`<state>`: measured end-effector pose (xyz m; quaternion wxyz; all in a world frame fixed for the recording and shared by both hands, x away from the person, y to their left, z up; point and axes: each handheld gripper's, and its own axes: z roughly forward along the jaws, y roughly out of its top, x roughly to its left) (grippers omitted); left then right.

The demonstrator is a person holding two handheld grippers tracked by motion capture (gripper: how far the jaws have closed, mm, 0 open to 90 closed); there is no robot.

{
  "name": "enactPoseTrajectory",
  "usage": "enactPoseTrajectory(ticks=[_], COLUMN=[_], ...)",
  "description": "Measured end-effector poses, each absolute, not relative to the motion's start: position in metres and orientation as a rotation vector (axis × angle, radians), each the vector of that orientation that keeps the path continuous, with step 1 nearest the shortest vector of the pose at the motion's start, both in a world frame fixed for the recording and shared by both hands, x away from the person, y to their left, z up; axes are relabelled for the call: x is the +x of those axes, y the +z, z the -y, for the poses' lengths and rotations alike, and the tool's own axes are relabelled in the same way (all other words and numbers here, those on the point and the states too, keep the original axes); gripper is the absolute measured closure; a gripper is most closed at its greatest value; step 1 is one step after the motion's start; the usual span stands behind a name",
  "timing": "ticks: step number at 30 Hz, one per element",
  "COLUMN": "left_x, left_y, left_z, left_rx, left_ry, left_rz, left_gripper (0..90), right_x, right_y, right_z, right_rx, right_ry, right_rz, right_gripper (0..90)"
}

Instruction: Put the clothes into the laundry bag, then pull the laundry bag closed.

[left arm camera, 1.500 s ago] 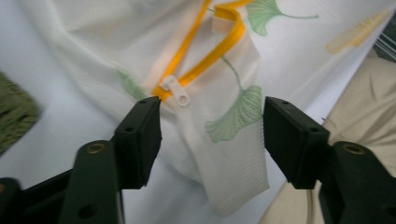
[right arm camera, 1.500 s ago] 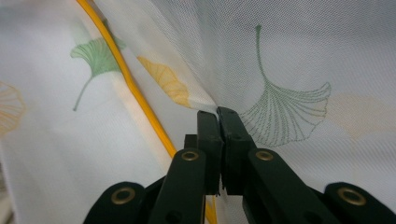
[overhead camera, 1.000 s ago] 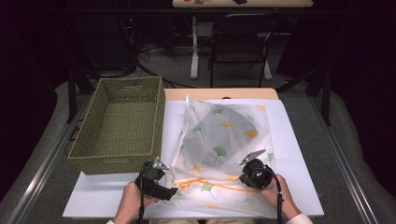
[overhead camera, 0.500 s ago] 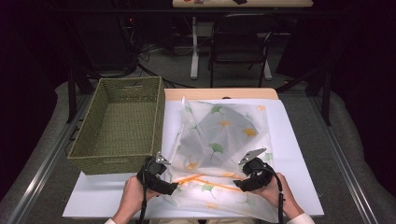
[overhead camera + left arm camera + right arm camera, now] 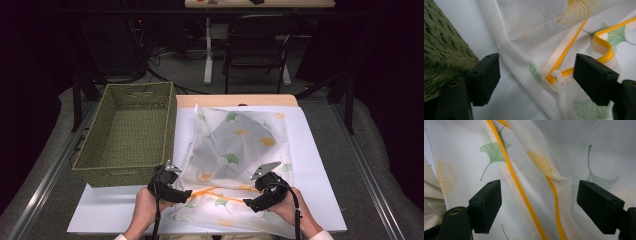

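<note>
Mesh laundry bag (image 5: 235, 150), white with ginkgo-leaf print and an orange zipper (image 5: 220, 191), lies spread on the white sheet (image 5: 320, 165) covering the table, just right of the woven green basket (image 5: 127, 132). Both hands sit at the near edge of the bag. Left tongs (image 5: 186, 196) at the bag's near-left corner: jaws wide apart, have just been closing a bit, nothing clamped; in the left gripper view the white zipper pull (image 5: 559, 79) and the zipper end lie between the jaws, pads not pressing the fabric, basket side at the left of that view. Right tongs (image 5: 250, 205) over the bag's near-right part: jaws have just been opening, now wide, gripping nothing; the right gripper view shows both orange zipper tracks (image 5: 521, 192) running between the jaws, mesh loose and folded under them.
</note>
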<state>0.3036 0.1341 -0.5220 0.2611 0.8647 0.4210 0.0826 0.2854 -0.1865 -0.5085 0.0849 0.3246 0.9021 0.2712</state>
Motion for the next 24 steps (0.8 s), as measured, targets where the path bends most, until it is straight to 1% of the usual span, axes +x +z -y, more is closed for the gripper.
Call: enactPoseTrajectory(ticks=[11, 13, 14, 15, 17, 23, 24], left_x=[0.308, 0.309, 0.309, 0.310, 0.310, 0.311, 0.311], left_y=[-0.533, -0.535, -0.536, -0.537, -0.537, -0.541, -0.540], left_z=[-0.132, -0.134, -0.135, -0.135, -0.135, -0.133, -0.132], left_rx=[2.358, 2.353, 2.348, 2.346, 2.349, 2.354, 2.364], left_ry=[0.230, 0.223, 0.209, 0.207, 0.214, 0.227, 0.247], left_rz=[-1.178, -1.174, -1.170, -1.171, -1.165, -1.175, -1.173], left_gripper=[39.3, 44.2, 49.6, 51.0, 53.6, 53.8, 56.4], right_x=[0.281, 0.281, 0.281, 0.281, 0.280, 0.279, 0.279], right_y=[-0.506, -0.506, -0.507, -0.507, -0.508, -0.510, -0.511], right_z=[0.178, 0.177, 0.176, 0.175, 0.173, 0.166, 0.164], right_rx=[0.918, 0.915, 0.909, 0.908, 0.905, 0.886, 0.881], right_ry=[0.826, 0.836, 0.835, 0.836, 0.836, 0.860, 0.861], right_rz=[-2.702, -2.707, -2.711, -2.712, -2.714, -2.738, -2.743], right_gripper=[20.2, 20.5, 20.7, 20.8, 21.0, 22.7, 22.8])
